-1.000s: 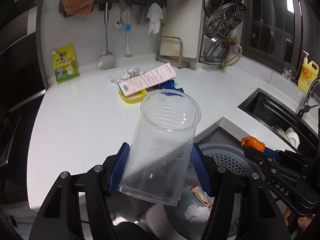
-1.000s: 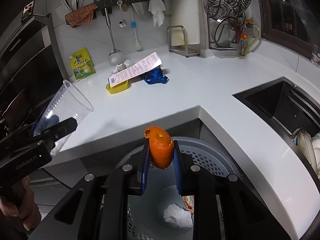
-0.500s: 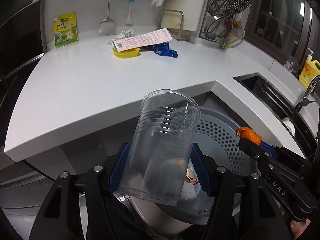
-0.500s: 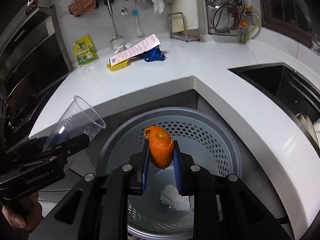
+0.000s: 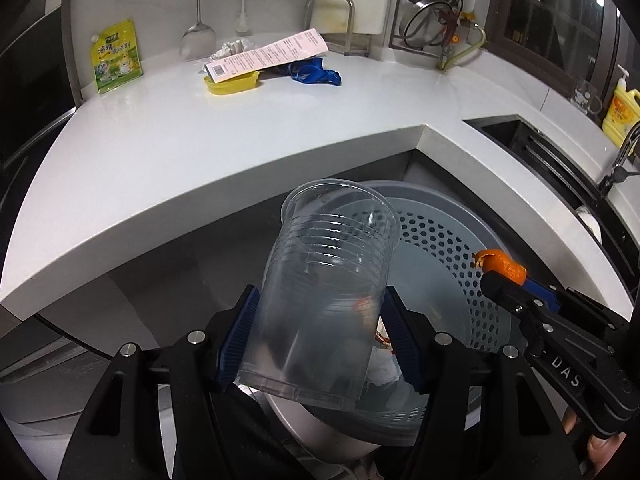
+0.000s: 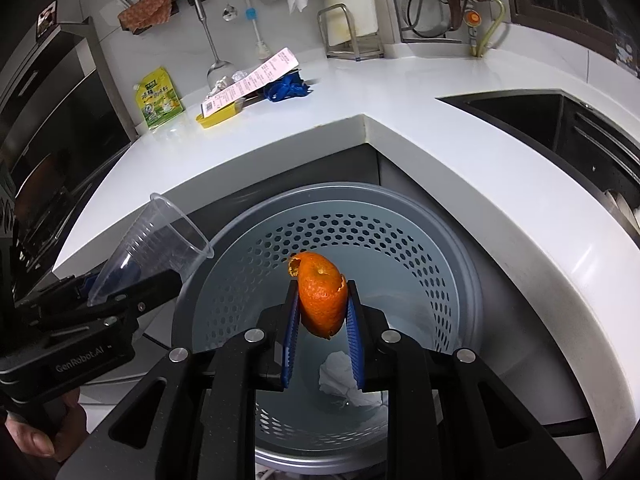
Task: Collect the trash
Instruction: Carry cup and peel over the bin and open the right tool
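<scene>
left gripper [image 5: 326, 328]: pads clamped on clear plastic cup [image 5: 326, 292], mouth tilted over bin rim | right gripper [image 6: 324, 320]: narrowly parted, pinching orange peel [image 6: 320, 294] above grey perforated bin [image 6: 400, 248] | in bin: 1 crumpled tissue [image 6: 340, 376]

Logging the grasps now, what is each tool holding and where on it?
Left tool pinches the clear plastic cup across its lower sidewalls; right tool pinches the orange peel by its sides.

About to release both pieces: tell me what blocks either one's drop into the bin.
Nothing visible does. The orange peel in the right gripper hangs over the open grey bin. The plastic cup in the left gripper sits over the bin's near-left rim.
</scene>
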### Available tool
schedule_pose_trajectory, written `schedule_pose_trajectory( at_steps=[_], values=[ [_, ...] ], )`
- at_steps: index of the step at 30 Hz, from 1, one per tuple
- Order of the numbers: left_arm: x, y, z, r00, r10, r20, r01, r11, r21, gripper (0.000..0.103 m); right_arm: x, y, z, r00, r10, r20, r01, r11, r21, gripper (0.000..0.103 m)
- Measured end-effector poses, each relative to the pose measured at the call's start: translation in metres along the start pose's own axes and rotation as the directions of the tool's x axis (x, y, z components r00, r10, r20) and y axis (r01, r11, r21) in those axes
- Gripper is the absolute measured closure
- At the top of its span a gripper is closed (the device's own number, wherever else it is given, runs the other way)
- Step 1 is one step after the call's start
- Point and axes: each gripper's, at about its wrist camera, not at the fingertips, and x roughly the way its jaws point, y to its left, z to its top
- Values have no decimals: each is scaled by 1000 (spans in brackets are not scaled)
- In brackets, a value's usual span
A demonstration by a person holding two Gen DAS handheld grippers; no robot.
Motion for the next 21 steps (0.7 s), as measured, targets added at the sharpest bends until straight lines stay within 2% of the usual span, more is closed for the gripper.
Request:
schedule_pose_trajectory(
  at_steps=[16,18,21],
  values=[
    [12,-9,-5,999,12,-42,-11,1000,27,41,7,-7,-2,1000,0,-15,1,1000,20,80],
    [12,-10,-5,999,17,-40,-16,999,28,41,7,-8,-2,1000,-4,-13,4,1000,21,78],
    [12,-10,-5,999,29,-44,-28,999,34,39,6,-9,-2,1000,-7,-8,7,1000,28,68]
  ],
)
